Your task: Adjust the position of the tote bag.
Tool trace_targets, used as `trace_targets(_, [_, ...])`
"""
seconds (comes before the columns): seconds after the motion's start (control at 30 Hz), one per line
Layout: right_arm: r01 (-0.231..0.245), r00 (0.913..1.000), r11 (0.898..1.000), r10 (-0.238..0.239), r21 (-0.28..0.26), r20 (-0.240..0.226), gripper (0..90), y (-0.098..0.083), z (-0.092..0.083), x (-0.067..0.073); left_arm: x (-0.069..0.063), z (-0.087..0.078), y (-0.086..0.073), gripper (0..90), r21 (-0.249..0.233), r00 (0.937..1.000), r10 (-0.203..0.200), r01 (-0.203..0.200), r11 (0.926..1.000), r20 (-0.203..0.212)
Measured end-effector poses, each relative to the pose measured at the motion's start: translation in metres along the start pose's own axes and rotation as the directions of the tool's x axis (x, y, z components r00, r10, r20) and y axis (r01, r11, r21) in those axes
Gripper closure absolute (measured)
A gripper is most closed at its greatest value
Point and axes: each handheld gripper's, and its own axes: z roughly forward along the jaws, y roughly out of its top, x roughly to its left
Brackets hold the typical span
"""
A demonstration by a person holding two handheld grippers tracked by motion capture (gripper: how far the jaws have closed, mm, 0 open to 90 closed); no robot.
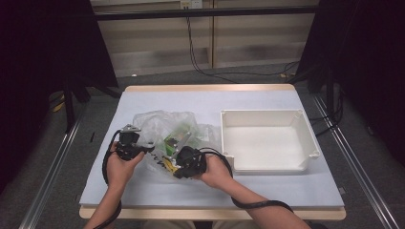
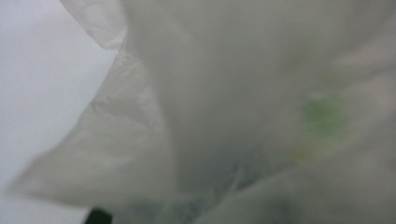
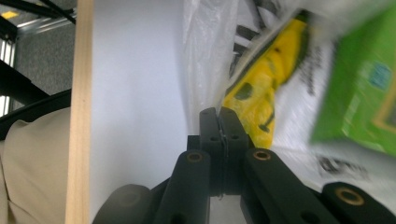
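A clear crumpled plastic bag (image 1: 162,126) lies on the table left of centre. It holds a green box (image 1: 173,141) and a yellow packet (image 1: 167,162). My left gripper (image 1: 145,149) is at the bag's left edge. In the left gripper view the bag's film (image 2: 187,116) hangs blurred right in front of the camera and hides the jaws, which are shut on it. My right gripper (image 3: 218,116) is shut, with a thin fold of the bag (image 3: 201,56) pinched between its pads. The yellow packet (image 3: 266,79) and the green box (image 3: 364,93) lie just beyond. In the high view the right gripper (image 1: 174,163) is at the bag's near edge.
A white open bin (image 1: 267,113) stands on the right half of the pale table (image 1: 191,100). The table's wooden front edge (image 3: 79,116) runs close behind my right gripper. Cables trail from both grippers along the person's forearms.
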Motion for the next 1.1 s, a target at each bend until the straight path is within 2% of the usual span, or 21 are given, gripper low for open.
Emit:
trace_targets(0.03, [-0.004, 1.0, 1.0, 0.004, 0.0, 0.007, 90.0, -0.003, -0.002, -0.002, 0.001, -0.001, -0.003, 90.0, 0.004, 0.9996, -0.02, 0.019, 0.9998, 0.019])
trace_targets(0.1, [-0.007, 0.9998, 1.0, 0.007, -0.005, 0.02, 90.0, -0.005, -0.005, -0.004, 0.002, -0.002, -0.006, 90.0, 0.01, 0.9994, -0.025, 0.025, 0.9996, 0.025])
trace_targets(0.13, [-0.028, 0.9987, 1.0, 0.029, -0.012, 0.042, 90.0, -0.01, -0.011, -0.008, 0.002, -0.006, -0.013, 90.0, 0.017, 0.9976, -0.041, 0.04, 0.999, 0.056])
trace_targets(0.27, [-0.054, 0.996, 0.998, 0.055, -0.019, 0.07, 89.0, -0.013, -0.019, -0.014, -0.008, -0.01, -0.021, 90.0, 0.049, 0.9988, 0.004, -0.007, 0.9988, 0.049])
trace_targets(0.33, [-0.074, 0.9945, 0.997, 0.076, -0.031, 0.072, 74.2, -0.012, -0.021, -0.015, -0.011, -0.013, -0.023, 90.0, 0.048, 0.9985, 0.003, -0.006, 0.9989, 0.054])
trace_targets(0.37, [-0.08, 0.9931, 0.996, 0.084, -0.05, 0.082, 61.8, -0.011, -0.022, -0.014, -0.011, -0.013, -0.023, 90.0, 0.048, 0.9985, 0.003, -0.006, 0.9989, 0.054])
trace_targets(0.43, [-0.084, 0.9911, 0.995, 0.089, -0.058, 0.099, 57.4, -0.008, -0.023, -0.014, -0.012, -0.014, -0.025, 90.0, 0.051, 0.9983, -0.001, -0.002, 0.9987, 0.058])
trace_targets(0.47, [-0.059, 0.9919, 0.996, 0.067, -0.074, 0.108, 50.0, -0.001, -0.024, -0.011, -0.012, -0.013, -0.027, 90.0, 0.058, 0.9969, -0.015, 0.011, 0.9983, 0.077])
trace_targets(0.5, [-0.059, 0.9919, 0.996, 0.067, -0.074, 0.108, 50.0, -0.001, -0.024, -0.011, -0.012, -0.013, -0.027, 90.0, 0.058, 0.9969, -0.015, 0.011, 0.9983, 0.077])
trace_targets(0.53, [-0.057, 0.99, 0.994, 0.068, -0.091, 0.123, 41.9, 0.007, -0.023, -0.008, -0.012, -0.012, -0.029, 90.0, 0.057, 0.9955, -0.026, 0.02, 0.9981, 0.091])
trace_targets(0.6, [-0.051, 0.9918, 0.994, 0.061, -0.096, 0.112, 40.4, 0.011, -0.022, -0.008, -0.013, -0.012, -0.03, 90.0, 0.061, 0.995, -0.028, 0.022, 0.9979, 0.096])
trace_targets(0.63, [-0.05, 0.9907, 0.993, 0.062, -0.104, 0.121, 32.4, 0.018, -0.018, -0.007, -0.014, -0.012, -0.032, 90.0, 0.061, 0.9934, -0.025, 0.018, 0.998, 0.112])
trace_targets(0.7, [-0.047, 0.9917, 0.994, 0.059, -0.103, 0.114, 32.8, 0.023, -0.011, -0.007, -0.015, -0.013, -0.033, 89.5, 0.05, 0.9916, -0.03, 0.024, 0.9985, 0.126])
trace_targets(0.8, [-0.065, 0.9916, 0.993, 0.075, -0.094, 0.105, 36.0, 0.026, -0.002, -0.01, -0.015, -0.015, -0.033, 84.9, 0.034, 0.9941, -0.021, 0.017, 0.9993, 0.107])
trace_targets(0.87, [-0.08, 0.9947, 0.995, 0.083, -0.055, 0.06, 51.8, 0.026, 0.013, -0.012, -0.012, -0.022, -0.03, 68.4, -0.006, 0.997, -0.025, 0.025, 0.9997, 0.073])
trace_targets(0.9, [-0.08, 0.9947, 0.995, 0.083, -0.055, 0.06, 51.8, 0.026, 0.013, -0.012, -0.012, -0.022, -0.03, 61.1, -0.006, 0.997, -0.025, 0.025, 0.9997, 0.073])
trace_targets(0.93, [-0.077, 0.9961, 0.996, 0.079, -0.045, 0.038, 63.7, 0.024, 0.02, -0.011, -0.01, -0.027, -0.027, 55.1, -0.044, 0.9984, -0.038, 0.04, 0.9982, 0.042])
trace_targets(1.0, [-0.066, 0.9973, 0.997, 0.068, -0.043, 0.03, 73.2, 0.022, 0.023, -0.01, -0.007, -0.032, -0.022, 43.3, -0.075, 0.9988, -0.048, 0.048, 0.996, 0.012])
trace_targets(1.03, [-0.066, 0.9973, 0.997, 0.068, -0.043, 0.03, 73.2, 0.022, 0.023, -0.01, -0.007, -0.032, -0.022, 38.7, -0.075, 0.9988, -0.048, 0.048, 0.996, 0.012])
trace_targets(1.07, [-0.047, 0.9987, 0.998, 0.048, -0.037, 0.015, 81.2, 0.021, 0.024, -0.008, -0.007, -0.037, -0.015, 37.1, -0.104, 0.9984, -0.057, 0.056, 0.9929, -0.004])
trace_targets(1.1, [-0.047, 0.9987, 0.998, 0.048, -0.037, 0.015, 81.2, 0.021, 0.024, -0.008, -0.007, -0.037, -0.015, 34.9, -0.104, 0.9984, -0.057, 0.056, 0.9929, -0.004])
